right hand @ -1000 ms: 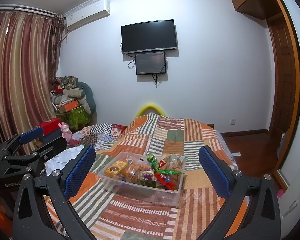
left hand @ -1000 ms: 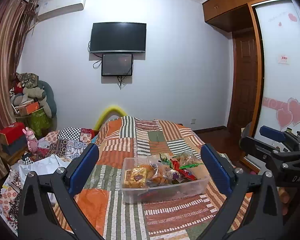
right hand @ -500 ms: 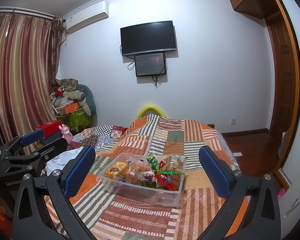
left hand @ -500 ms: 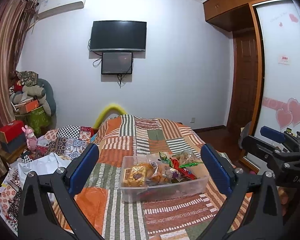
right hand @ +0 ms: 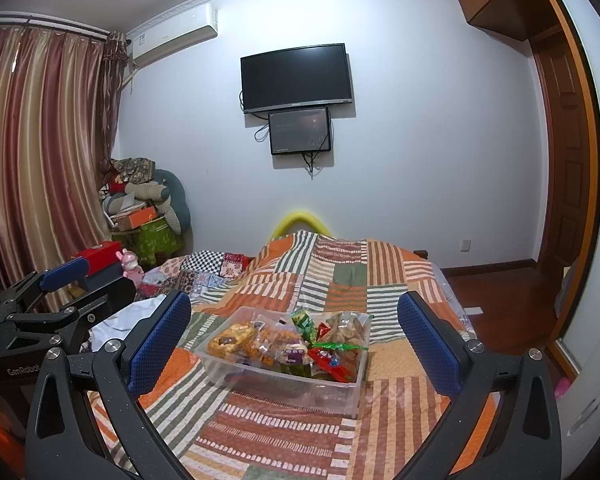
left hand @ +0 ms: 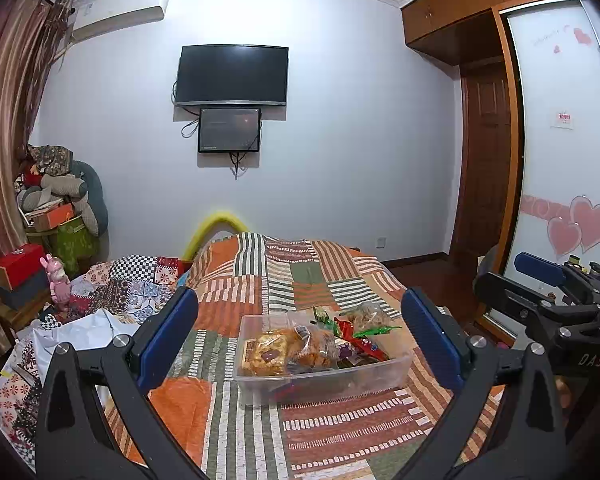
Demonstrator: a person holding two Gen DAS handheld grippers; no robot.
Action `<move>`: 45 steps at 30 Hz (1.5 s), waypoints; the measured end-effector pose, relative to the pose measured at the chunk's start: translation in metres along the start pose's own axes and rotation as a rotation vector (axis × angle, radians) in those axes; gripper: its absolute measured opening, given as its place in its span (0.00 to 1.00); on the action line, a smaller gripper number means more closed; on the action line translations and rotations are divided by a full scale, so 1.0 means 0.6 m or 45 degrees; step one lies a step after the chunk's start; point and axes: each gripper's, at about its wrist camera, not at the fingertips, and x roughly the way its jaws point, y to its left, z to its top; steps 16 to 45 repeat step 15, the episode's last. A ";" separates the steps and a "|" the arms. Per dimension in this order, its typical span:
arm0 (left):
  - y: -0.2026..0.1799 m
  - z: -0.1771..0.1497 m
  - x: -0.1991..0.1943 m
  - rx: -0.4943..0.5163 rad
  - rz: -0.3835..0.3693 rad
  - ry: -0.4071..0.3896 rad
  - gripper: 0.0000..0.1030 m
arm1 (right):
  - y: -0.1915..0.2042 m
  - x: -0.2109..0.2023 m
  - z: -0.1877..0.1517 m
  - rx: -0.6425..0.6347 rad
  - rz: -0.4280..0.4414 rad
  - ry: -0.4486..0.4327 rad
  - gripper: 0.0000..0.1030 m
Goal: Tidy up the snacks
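Note:
A clear plastic bin (left hand: pixel 396 368) (right hand: pixel 220 372) sits on the striped patchwork bed. It holds several wrapped snacks: orange pastry packs (left hand: pixel 284 350) (right hand: pixel 236 338), a green wrapper (left hand: pixel 374 331) (right hand: pixel 340 346) and a red one (left hand: pixel 364 344). My left gripper (left hand: pixel 298 340) is open and empty, held above the bed in front of the bin. My right gripper (right hand: pixel 294 342) is open and empty, also short of the bin. Each gripper shows at the edge of the other's view: right (left hand: pixel 540 272), left (right hand: pixel 66 274).
The patchwork quilt (left hand: pixel 292 280) covers the bed. Crumpled bedding and a white cloth (left hand: pixel 96 320) lie at the left. A pile of boxes and cushions (right hand: pixel 148 208) stands in the far left corner. A wardrobe and door (left hand: pixel 488 184) are at the right.
Both views have tilted slightly downward, so the room sits a little higher in the frame. The bin and both open grippers are otherwise as before.

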 end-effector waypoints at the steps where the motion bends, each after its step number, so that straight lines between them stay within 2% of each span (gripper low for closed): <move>1: 0.000 0.000 0.000 -0.004 -0.001 0.001 1.00 | 0.000 0.000 0.000 0.002 0.001 0.001 1.00; 45: 0.000 0.003 0.005 -0.007 -0.005 0.009 1.00 | -0.003 0.000 0.002 0.004 0.003 0.005 1.00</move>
